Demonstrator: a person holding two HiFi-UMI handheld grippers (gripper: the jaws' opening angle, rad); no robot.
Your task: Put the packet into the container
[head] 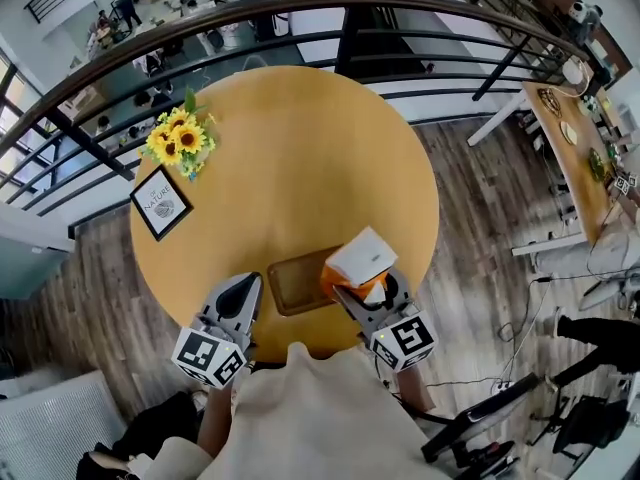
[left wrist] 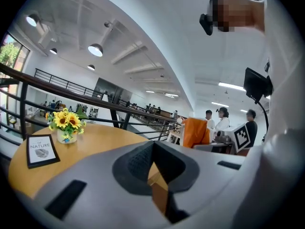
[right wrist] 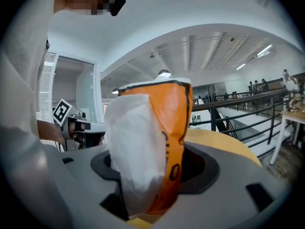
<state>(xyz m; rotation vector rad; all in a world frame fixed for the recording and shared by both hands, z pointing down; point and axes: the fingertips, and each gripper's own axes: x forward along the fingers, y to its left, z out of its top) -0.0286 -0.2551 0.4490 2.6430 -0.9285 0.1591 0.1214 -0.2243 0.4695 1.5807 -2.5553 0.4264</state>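
An orange and white packet [head: 360,260] stands upright between the jaws of my right gripper [head: 364,290], which is shut on it at the near right of the round wooden table [head: 300,158]. In the right gripper view the packet [right wrist: 152,142] fills the middle, pinched low by the gripper [right wrist: 153,185]. A shallow brown tray, the container [head: 296,282], lies just left of the packet near the table's front edge. My left gripper [head: 244,290] hovers at the tray's left side, jaws together and nothing in them. The left gripper view shows that gripper [left wrist: 153,162] shut, with the packet [left wrist: 196,132] off to the right.
A small vase of sunflowers [head: 180,140] and a framed card [head: 161,206] stand at the table's far left. A dark railing [head: 300,13] curves behind the table. A long desk [head: 575,138] stands on the wooden floor to the right. Several people stand in the background of the left gripper view.
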